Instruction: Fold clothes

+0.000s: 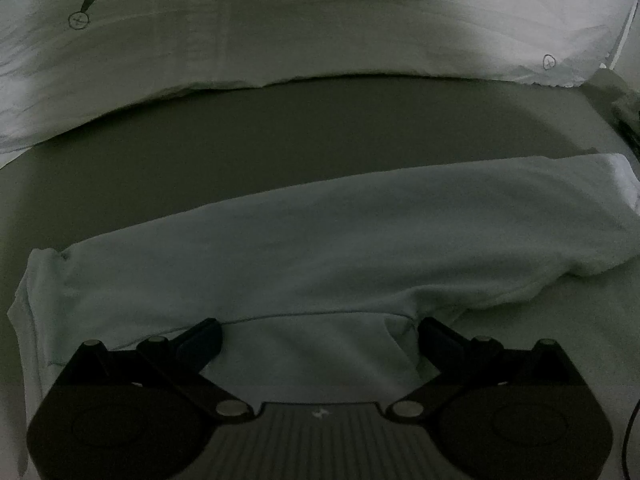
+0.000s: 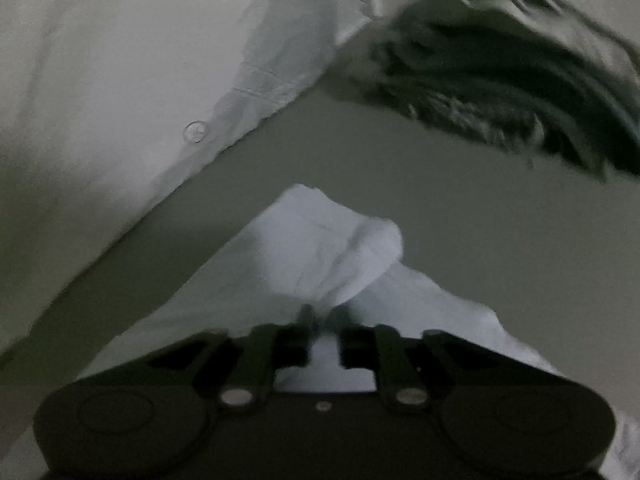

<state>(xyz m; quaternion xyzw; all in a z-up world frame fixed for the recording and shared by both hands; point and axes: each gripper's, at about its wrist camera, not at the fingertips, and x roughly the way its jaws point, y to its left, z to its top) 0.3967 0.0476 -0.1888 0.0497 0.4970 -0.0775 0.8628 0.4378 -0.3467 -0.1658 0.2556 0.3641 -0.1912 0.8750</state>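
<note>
**Right gripper pinching garment end, left spread over the fold**

While lighting is very dim in both wrist views, the layout reads clearly enough. Pale garment lies as a long folded band across the grey surface, running left to right and rising toward the far right in the left wrist view. It looks like a white long-sleeved top, though the dim light makes that uncertain.

Left gripper sits over the near edge of the band, jaws spread wide, fingers on either side of a flap of cloth; pads not pressing on anything.

Right gripper has its jaws drawn close together, with a bunched end of the garment gathered between the tips, cloth fanning out on the far side of them. Frame is motion-blurred.

White printed sheet lies along the far side, apart from the garment, with a strip of grey surface between. It carries small circle marks and an orange motif at the far left. A dark rumpled cloth lies at the far right in the right wrist view, well apart from the garment.
</note>
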